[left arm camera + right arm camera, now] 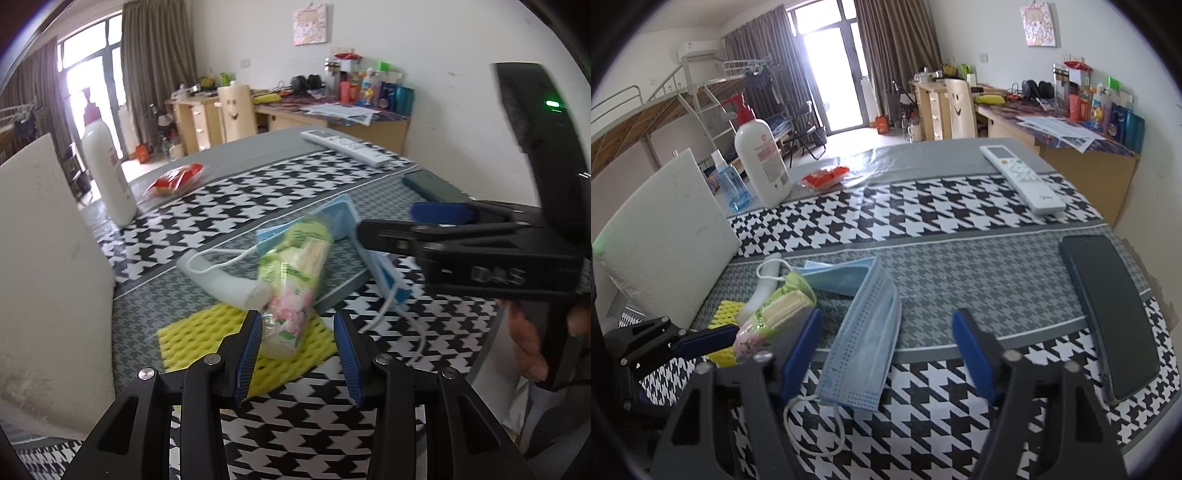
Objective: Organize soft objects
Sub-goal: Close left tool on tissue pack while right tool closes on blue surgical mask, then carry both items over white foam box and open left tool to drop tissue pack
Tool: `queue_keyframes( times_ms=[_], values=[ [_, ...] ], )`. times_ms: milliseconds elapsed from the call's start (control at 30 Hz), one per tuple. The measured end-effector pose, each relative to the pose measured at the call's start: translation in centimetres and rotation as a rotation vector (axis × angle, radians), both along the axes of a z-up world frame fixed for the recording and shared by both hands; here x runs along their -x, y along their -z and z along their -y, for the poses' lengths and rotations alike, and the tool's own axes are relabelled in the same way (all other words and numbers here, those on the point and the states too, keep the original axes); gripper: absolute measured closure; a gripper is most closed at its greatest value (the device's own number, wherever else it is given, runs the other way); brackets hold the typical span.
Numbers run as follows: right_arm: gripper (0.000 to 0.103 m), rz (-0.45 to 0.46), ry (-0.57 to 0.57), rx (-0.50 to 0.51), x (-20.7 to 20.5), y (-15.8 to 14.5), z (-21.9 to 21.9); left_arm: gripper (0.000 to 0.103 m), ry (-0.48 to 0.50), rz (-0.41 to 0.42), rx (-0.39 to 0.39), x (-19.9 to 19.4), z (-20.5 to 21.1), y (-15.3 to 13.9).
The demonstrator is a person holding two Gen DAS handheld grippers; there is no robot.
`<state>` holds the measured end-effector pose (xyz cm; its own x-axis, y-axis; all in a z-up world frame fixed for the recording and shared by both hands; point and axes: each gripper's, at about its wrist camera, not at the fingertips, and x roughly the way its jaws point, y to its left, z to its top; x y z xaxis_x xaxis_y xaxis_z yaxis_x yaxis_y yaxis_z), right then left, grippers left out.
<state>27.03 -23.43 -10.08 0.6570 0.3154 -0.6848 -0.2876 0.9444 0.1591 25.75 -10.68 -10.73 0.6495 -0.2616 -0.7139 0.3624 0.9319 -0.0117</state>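
The step in hand looked like gathering the soft things into one pile beside the white foam board standing at the edge of the houndstooth-clothed worktop. Just before that board lay a yellow foam-mesh sheet, and on it a clear plastic packet printed with green and pink flowers leaned across a white foam tube.

The left hand-held gripper stood partly open around the packet's near end; one blue pad touched the wrapper, the other stood clear, so I judged no firm grip.

The pale blue pleated face mask lay further from the board than the pile, flat between the jaws of the right hand-held gripper, which stood wide and held nothing.

Next, that gripper probably needed to sink, pinch the mask's thin folds and carry it to the pile.
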Motion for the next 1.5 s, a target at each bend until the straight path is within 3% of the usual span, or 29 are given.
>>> queue_keyframes(
  times_ms=[133,367,400,500,567,667,867,1500],
  values=[
    [0.051,-0.043,0.001,0.007,-0.8,0.8,-0.1,0.061,-0.011,-0.005,-0.004,-0.4,0.2,0.2],
    [0.061,-0.087,0.012,0.018,-1.5,2.0,-0.1,0.062,-0.027,-0.006,0.012,-1.1,0.2,0.3],
    [0.072,-0.087,0.011,0.02,-1.5,2.1,-0.1,0.062,-0.028,-0.001,0.02,-1.2,0.2,0.3],
    [0.089,-0.081,0.03,0.036,-1.4,2.1,0.2,0.063,-0.035,-0.001,0.022,-1.4,0.3,0.4],
    [0.09,-0.082,0.037,0.024,-1.3,1.9,0.5,0.077,-0.041,0.005,0.018,-1.4,0.3,0.4],
    [0.091,-0.079,0.044,0.013,-1.0,1.8,0.9,0.087,-0.043,0.001,0.039,-1.4,-0.1,0.3],
    [0.091,-0.064,0.046,-0.002,-0.5,1.1,1.2,0.088,-0.034,0.005,0.058,-0.5,-0.3,-0.2],
    [0.091,0.053,0.061,-0.052,2.5,-3.1,2.1,0.088,-0.06,0.178,0.099,4.6,-2.0,-5.6]
  ],
)
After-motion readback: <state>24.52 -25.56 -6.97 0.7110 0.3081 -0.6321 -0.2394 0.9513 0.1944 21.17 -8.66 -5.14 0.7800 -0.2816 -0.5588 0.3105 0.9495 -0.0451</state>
